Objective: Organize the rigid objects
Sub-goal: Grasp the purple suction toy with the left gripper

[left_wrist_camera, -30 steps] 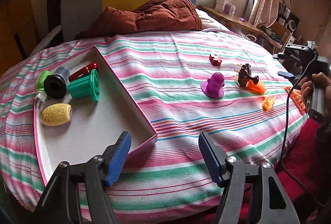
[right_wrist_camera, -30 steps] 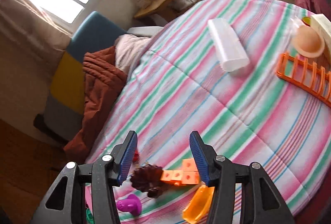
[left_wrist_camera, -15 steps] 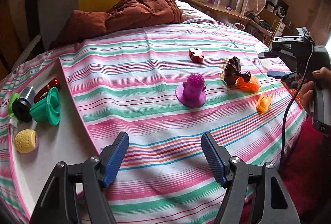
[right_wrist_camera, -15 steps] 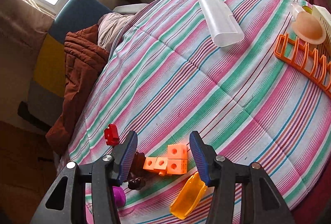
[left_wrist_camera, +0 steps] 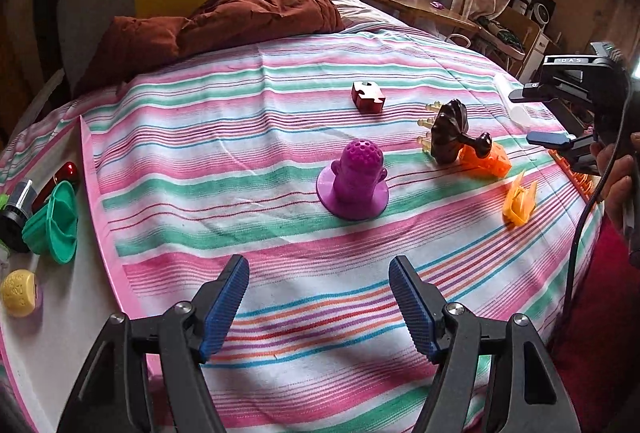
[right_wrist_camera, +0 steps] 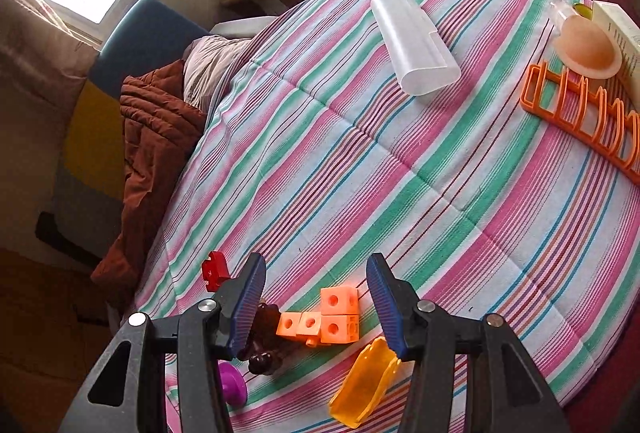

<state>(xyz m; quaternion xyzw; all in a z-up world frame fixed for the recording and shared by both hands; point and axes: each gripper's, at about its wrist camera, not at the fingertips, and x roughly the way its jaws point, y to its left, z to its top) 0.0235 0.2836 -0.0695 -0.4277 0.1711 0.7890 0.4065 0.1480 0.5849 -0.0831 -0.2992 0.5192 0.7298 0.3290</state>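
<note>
Striped cloth in pink, green and white covers the bed (left_wrist_camera: 248,137) where all my things lie. My left tool (left_wrist_camera: 318,297) is wide open above the cloth and holds nothing; its blue pads (left_wrist_camera: 224,303) have only the stripes between them. Ahead of it stands the purple toy (left_wrist_camera: 354,179) on its round base, upright. Farther back is the small red block (left_wrist_camera: 367,97), and to the right the dark brown piece (left_wrist_camera: 450,133) leans against the orange cubes (left_wrist_camera: 486,159). Near them, closer to the bed's edge, lies the yellow-orange clip (left_wrist_camera: 520,203).

At the left side is the white tray (left_wrist_camera: 86,313) with a pink rim. In it I see a green cup (left_wrist_camera: 54,223) on its side, a yellow ball-like thing (left_wrist_camera: 18,293), a black cylinder (left_wrist_camera: 16,209) and something red (left_wrist_camera: 60,179) behind the cup.

My right tool (right_wrist_camera: 316,307) is also open and empty. It hangs over the orange cubes (right_wrist_camera: 326,319), which show between its two fingers, not touching them. The brown piece (right_wrist_camera: 266,343) is partly hidden behind the left finger, and the clip (right_wrist_camera: 364,381) lies just under the right one. Well apart, farther on the bed, are a clear plastic case (right_wrist_camera: 414,43), an orange rack (right_wrist_camera: 580,113) and a peach-coloured dome (right_wrist_camera: 586,47).
</note>
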